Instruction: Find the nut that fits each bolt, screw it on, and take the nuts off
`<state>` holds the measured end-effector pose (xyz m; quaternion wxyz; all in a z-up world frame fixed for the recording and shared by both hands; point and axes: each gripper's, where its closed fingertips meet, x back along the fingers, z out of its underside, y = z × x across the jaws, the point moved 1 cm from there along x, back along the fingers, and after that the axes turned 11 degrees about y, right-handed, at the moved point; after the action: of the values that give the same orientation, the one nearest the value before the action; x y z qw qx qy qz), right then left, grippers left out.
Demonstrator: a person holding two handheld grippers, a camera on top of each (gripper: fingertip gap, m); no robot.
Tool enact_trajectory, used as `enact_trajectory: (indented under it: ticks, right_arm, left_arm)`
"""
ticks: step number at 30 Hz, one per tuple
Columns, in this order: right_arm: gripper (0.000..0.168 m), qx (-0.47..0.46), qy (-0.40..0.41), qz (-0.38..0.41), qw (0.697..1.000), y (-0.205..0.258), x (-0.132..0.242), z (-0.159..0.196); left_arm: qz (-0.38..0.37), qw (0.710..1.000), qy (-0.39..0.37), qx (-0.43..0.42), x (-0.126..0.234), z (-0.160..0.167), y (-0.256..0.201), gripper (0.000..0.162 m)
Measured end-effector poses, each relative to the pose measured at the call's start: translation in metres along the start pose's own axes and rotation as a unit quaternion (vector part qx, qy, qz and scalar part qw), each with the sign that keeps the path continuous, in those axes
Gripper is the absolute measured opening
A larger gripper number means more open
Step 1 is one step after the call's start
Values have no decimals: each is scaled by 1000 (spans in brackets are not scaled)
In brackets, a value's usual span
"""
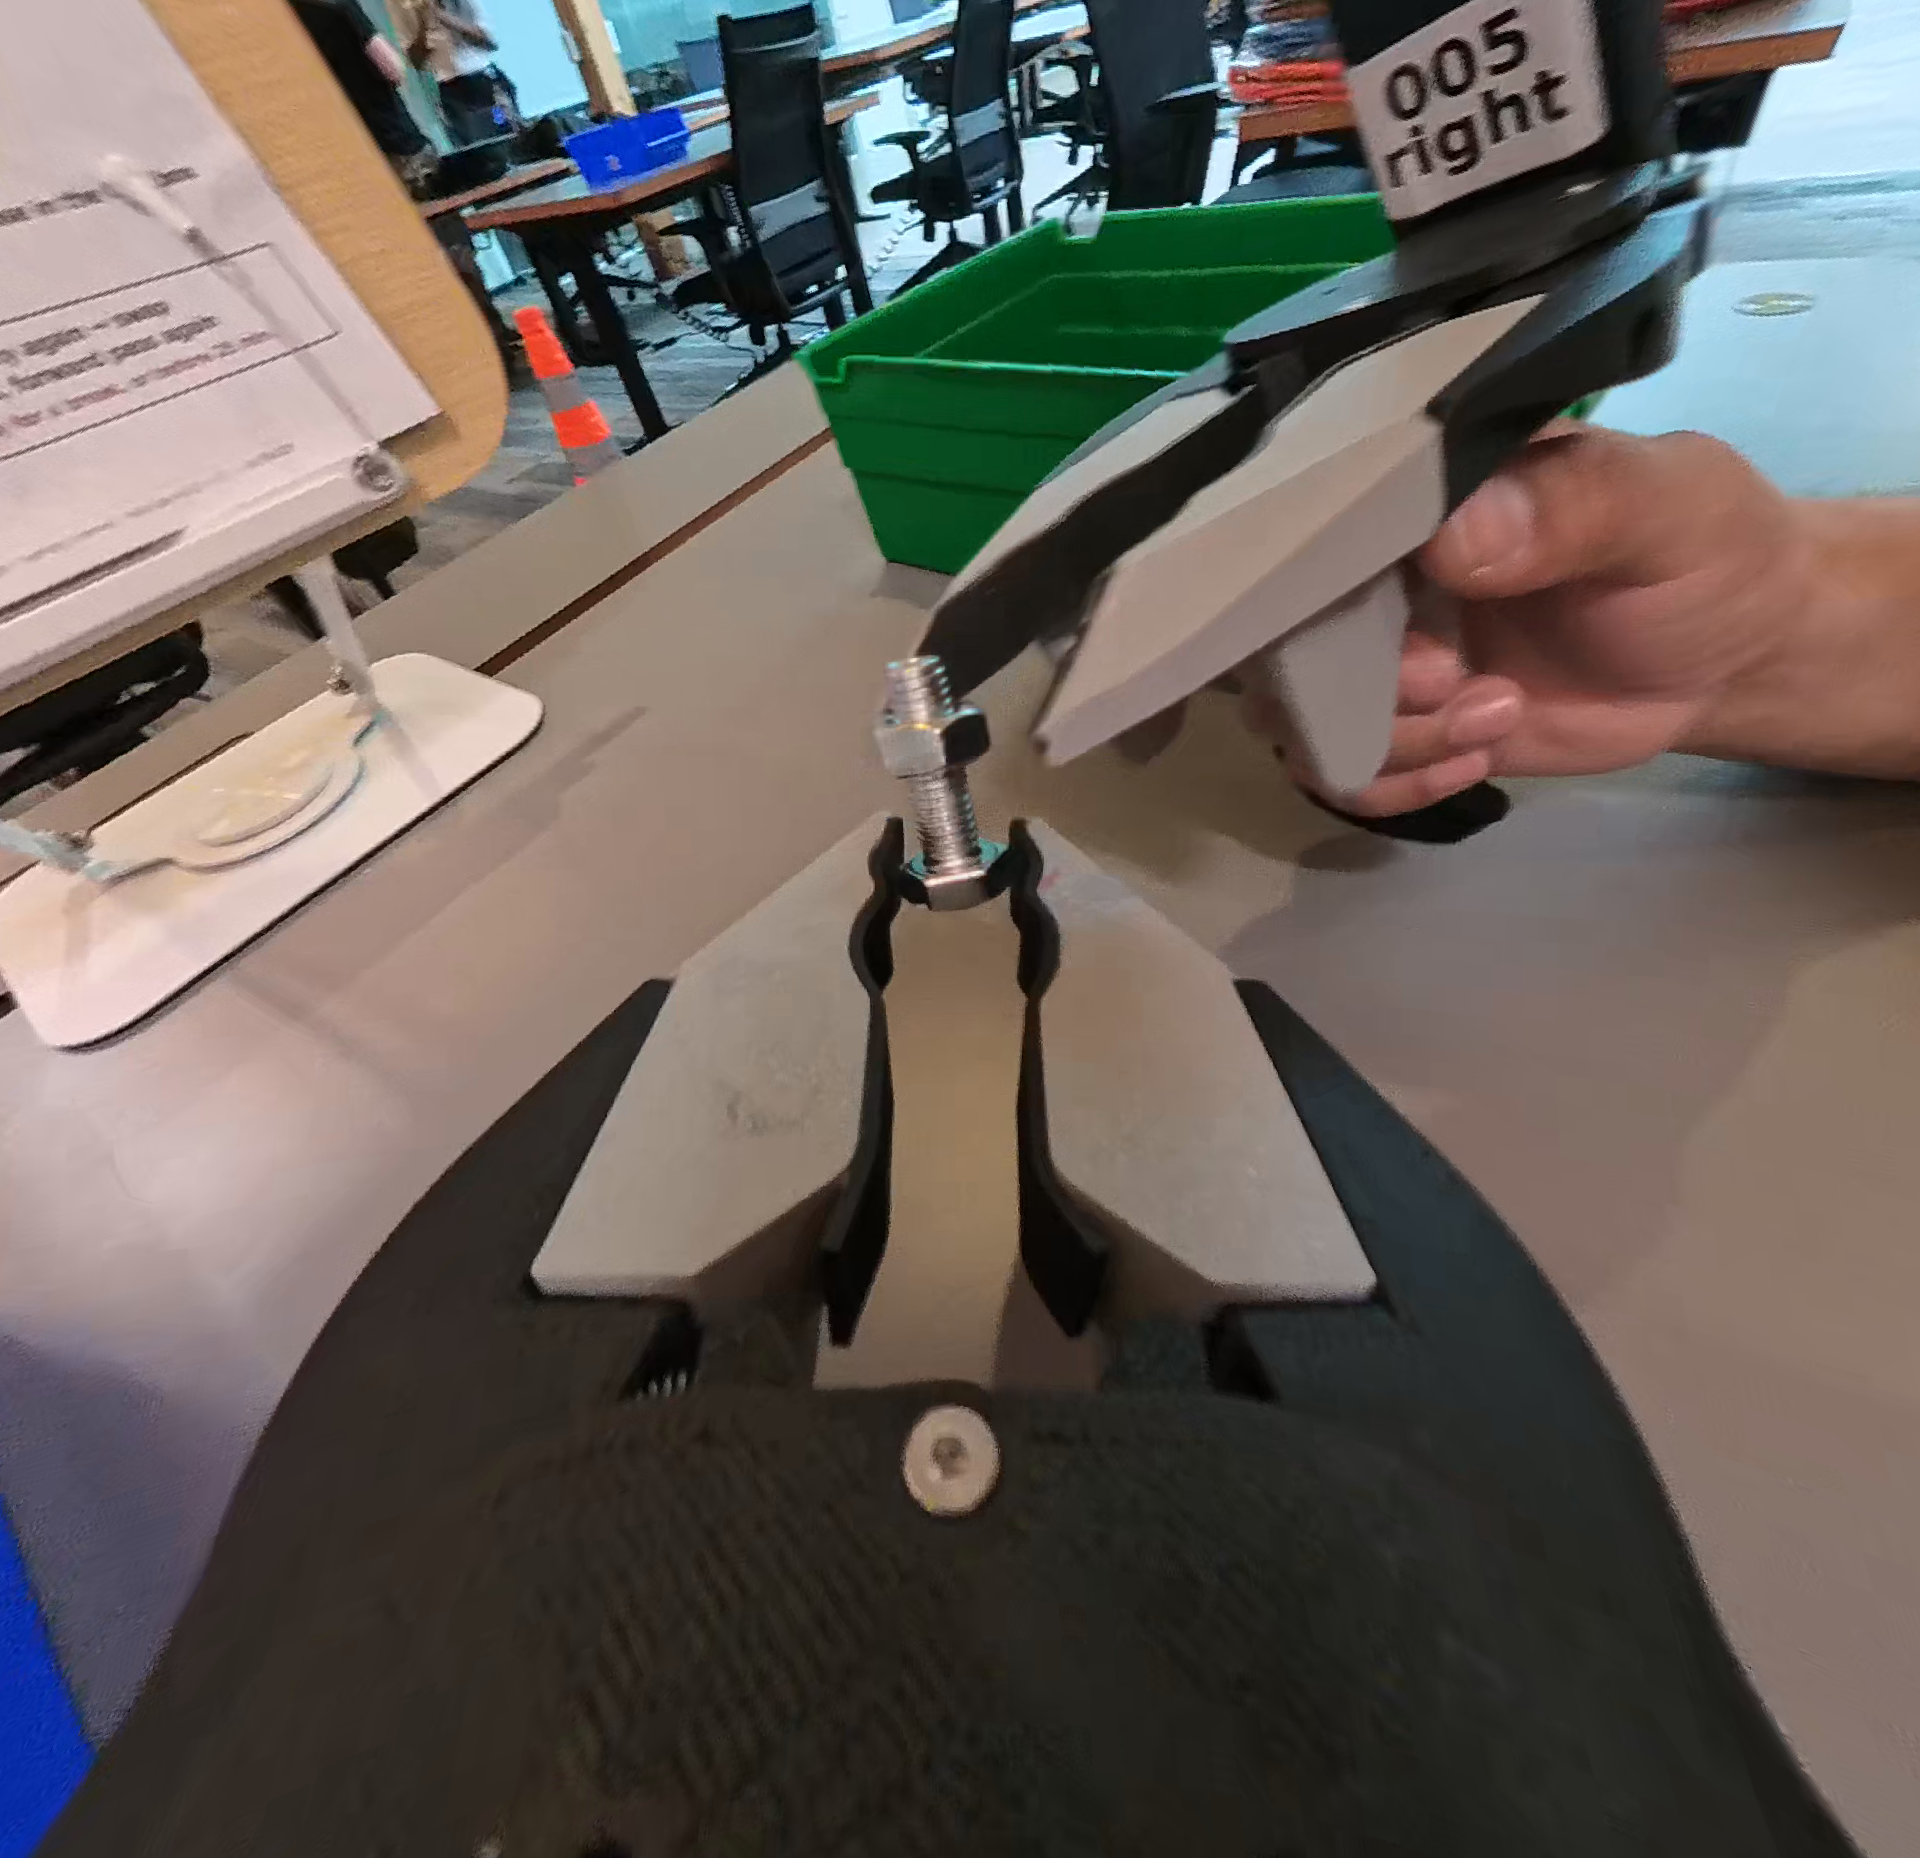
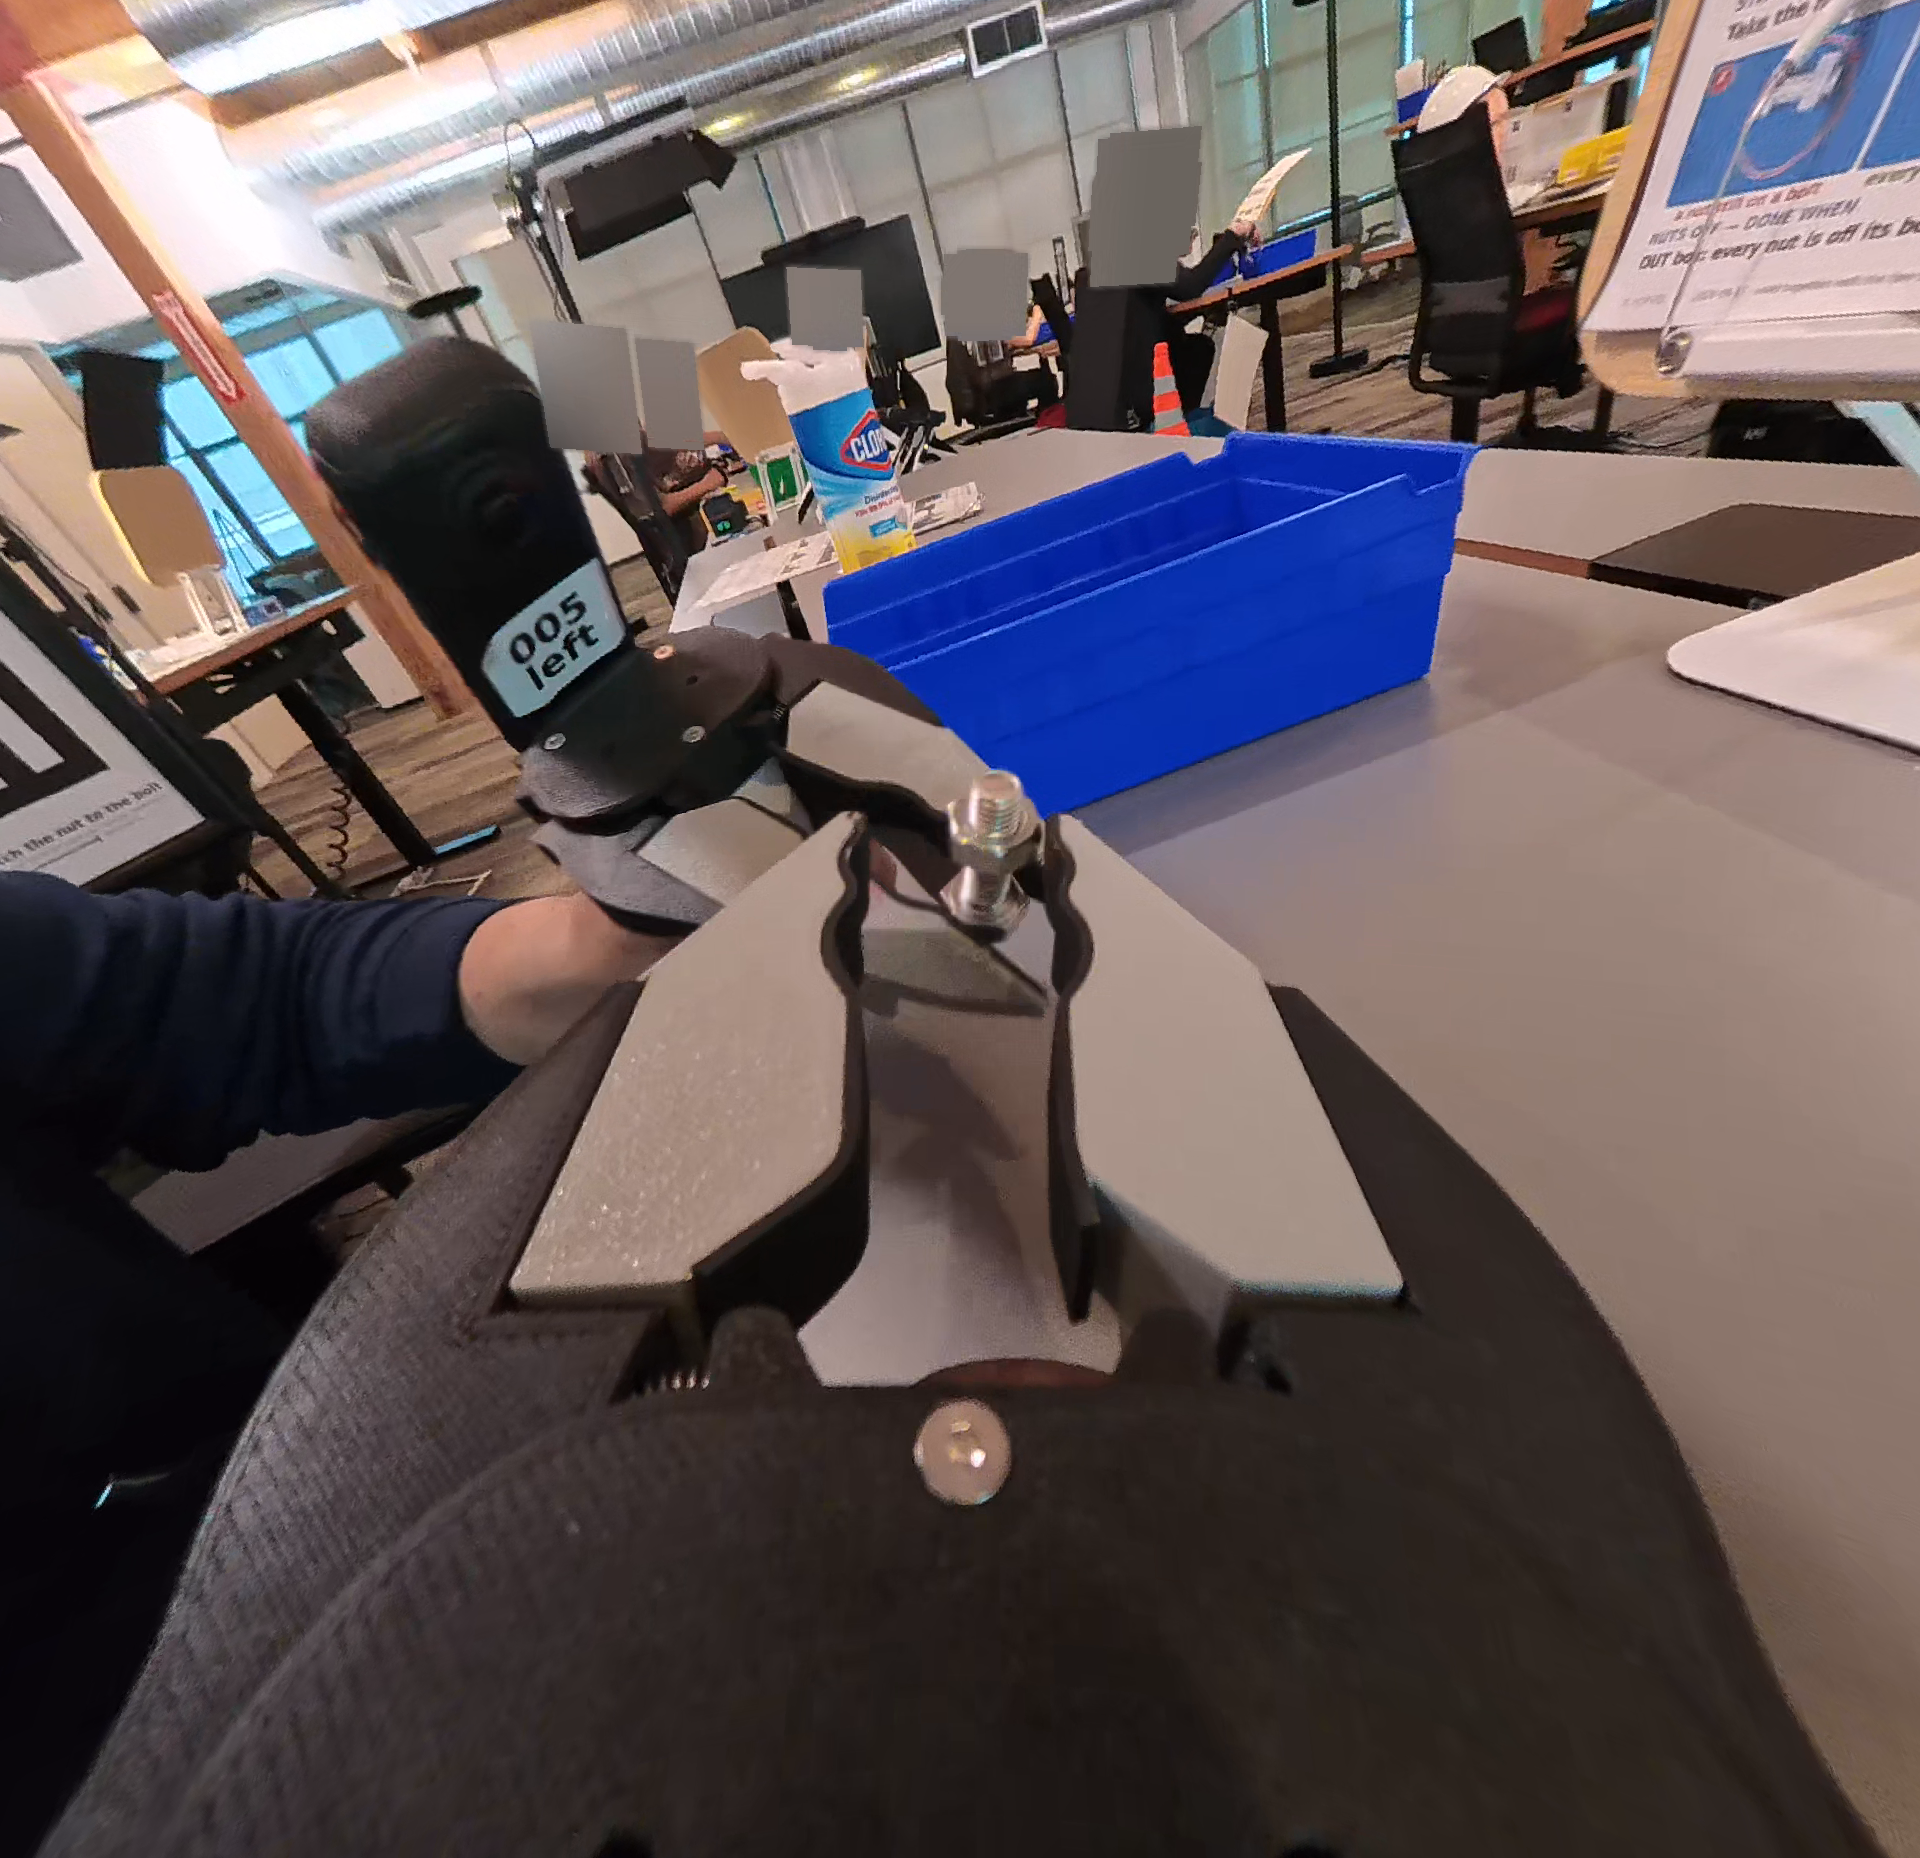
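On the table there is 1 bolt (image 1: 940,821) with 1 nut (image 1: 930,736) threaded on it, and 2 bins: 1 green bin (image 1: 997,406) and 1 blue bin (image 2: 1143,613). 2 grippers show, the left gripper (image 1: 954,868) and the right gripper (image 2: 961,878), plus 1 wipes canister (image 2: 857,468) and 1 orange cone (image 1: 561,395).

Bolt (image 1: 940,821) stands upright over the table (image 1: 1455,1081), head pinched in the left gripper (image 1: 951,868). Nut (image 1: 930,736) sits partway up the thread. Right gripper (image 1: 997,686) comes in from the right, bin (image 1: 1039,437) behind it.
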<state>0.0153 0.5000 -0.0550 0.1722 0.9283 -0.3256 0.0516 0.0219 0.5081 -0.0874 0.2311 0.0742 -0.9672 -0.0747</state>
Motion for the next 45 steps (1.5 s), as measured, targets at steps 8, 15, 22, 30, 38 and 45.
enact_trajectory:
  ticks: [8, 15, 22, 30, 38, 45]
  right_arm:
    - [36, 2, 4, -21, 1000, 7, -7, 2]
    - [33, -8, 1, 6, 1000, -3, -1, 1]
    - [32, -15, -4, 4, 1000, -5, 3, -1]
    - [33, -1, 19, -1, 1000, 1, -9, 8]
    - [31, -8, 18, 4, 1000, -3, -6, 8]
    - [30, 0, 27, 11, 1000, -3, -8, 10]
  left_arm:
    - [25, 1000, 3, -3, -6, 0, -13, 18]
    - [16, 1000, 7, 0, -8, 4, -10, 18]
    - [16, 1000, 4, 10, -6, 5, -6, 18]
    - [25, 999, 20, -13, -13, 8, -17, 18]
    - [12, 999, 19, -27, -11, 7, -15, 18]
    - [-5, 999, 27, -47, -14, 9, -16, 18]
